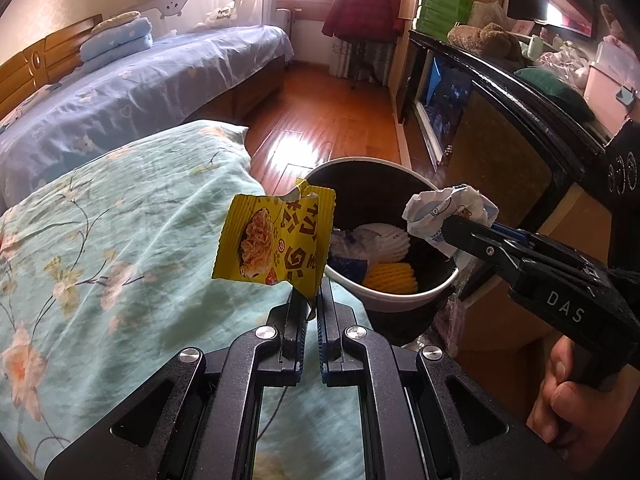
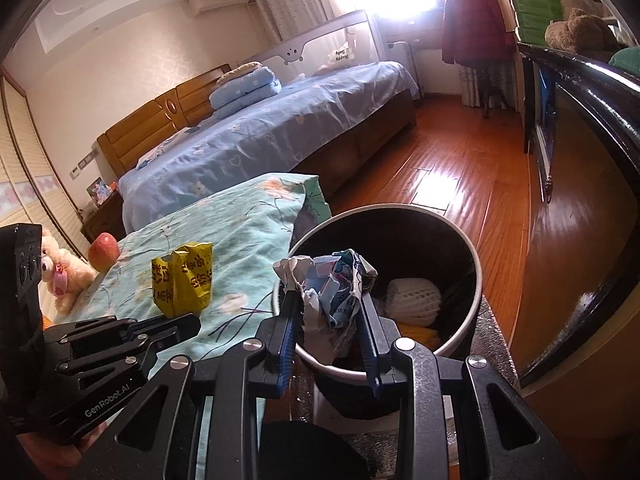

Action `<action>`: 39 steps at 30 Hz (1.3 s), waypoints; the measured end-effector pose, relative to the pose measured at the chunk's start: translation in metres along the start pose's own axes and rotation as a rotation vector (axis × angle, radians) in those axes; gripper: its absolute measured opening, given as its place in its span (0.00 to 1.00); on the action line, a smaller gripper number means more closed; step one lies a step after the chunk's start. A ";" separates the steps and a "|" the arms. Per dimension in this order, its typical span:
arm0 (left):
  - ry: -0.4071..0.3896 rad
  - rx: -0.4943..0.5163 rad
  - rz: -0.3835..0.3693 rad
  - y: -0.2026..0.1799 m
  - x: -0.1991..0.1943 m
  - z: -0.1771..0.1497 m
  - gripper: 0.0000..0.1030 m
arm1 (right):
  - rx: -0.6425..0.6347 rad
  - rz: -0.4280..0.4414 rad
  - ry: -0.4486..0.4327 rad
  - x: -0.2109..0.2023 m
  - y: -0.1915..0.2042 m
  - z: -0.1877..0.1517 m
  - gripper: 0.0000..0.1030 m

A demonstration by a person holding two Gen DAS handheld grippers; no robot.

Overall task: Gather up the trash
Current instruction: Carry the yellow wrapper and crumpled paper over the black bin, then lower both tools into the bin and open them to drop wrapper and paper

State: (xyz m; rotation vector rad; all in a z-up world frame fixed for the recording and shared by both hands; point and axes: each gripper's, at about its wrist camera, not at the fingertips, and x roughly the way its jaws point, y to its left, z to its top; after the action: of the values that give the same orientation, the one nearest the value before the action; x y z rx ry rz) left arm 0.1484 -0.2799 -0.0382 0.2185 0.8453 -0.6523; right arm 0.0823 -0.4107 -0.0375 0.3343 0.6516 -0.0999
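Two pieces of trash are held above or beside the bin [image 2: 478, 276], and neither is released yet. The bin, a dark round container with a pale rim, is taken as the landmark; it stands on the wooden floor against the edge of the flowered quilt [image 1: 100, 216].

The left gripper [image 1: 311, 300] is pressed together on the lower edge of a torn yellow snack wrapper [image 1: 276, 240]. The wrapper is held upright just beside the bin's rim, on the quilt side, and is judged not yet to be over the opening.

The right gripper [image 2: 330, 300] is pinched on a crumpled white and blue paper wrapper [image 2: 332, 284], with the jaws kept partly apart by the wad. In the right wrist view this wad is seen directly over the near part of the bin's mouth, so only a release seems needed there.

Inside the bin, a white foam fruit net [image 2: 414, 296], a yellow foam net [image 1: 390, 278] and some pale plastic are already lying, so part of the collecting is judged done.

On the quilt, well away from the bin, an apple [image 2: 103, 251] and a plush bear [image 2: 66, 276] are seen; these are not taken for trash. No other loose trash is visible, though much of the quilt is hidden.
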 end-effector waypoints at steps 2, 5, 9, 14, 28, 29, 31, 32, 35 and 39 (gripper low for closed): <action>0.002 0.004 -0.002 -0.002 0.002 0.001 0.04 | 0.000 -0.004 0.000 0.001 -0.002 0.001 0.28; 0.006 0.008 -0.004 -0.004 0.005 0.004 0.04 | 0.001 -0.011 0.000 0.002 -0.005 0.003 0.28; 0.010 0.019 -0.004 -0.007 0.009 0.007 0.04 | -0.001 -0.023 0.003 0.005 -0.008 0.006 0.28; 0.016 0.023 -0.004 -0.008 0.013 0.009 0.04 | 0.000 -0.035 0.007 0.009 -0.012 0.006 0.28; 0.030 0.037 0.000 -0.015 0.024 0.015 0.04 | -0.004 -0.052 0.014 0.015 -0.017 0.012 0.28; 0.031 0.038 0.000 -0.015 0.024 0.015 0.04 | -0.003 -0.053 0.015 0.016 -0.018 0.012 0.28; 0.034 0.039 0.001 -0.015 0.024 0.015 0.04 | -0.003 -0.054 0.016 0.017 -0.020 0.013 0.28; 0.035 0.041 0.001 -0.015 0.024 0.015 0.04 | -0.003 -0.055 0.017 0.017 -0.020 0.013 0.28; 0.038 0.045 0.003 -0.016 0.025 0.017 0.04 | -0.003 -0.057 0.014 0.018 -0.021 0.014 0.28; 0.041 0.052 0.006 -0.018 0.027 0.018 0.04 | -0.002 -0.059 0.012 0.019 -0.022 0.015 0.28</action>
State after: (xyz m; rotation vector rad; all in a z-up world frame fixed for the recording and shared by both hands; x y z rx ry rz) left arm 0.1618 -0.3140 -0.0450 0.2825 0.8675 -0.6662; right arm 0.1014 -0.4365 -0.0438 0.3139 0.6737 -0.1533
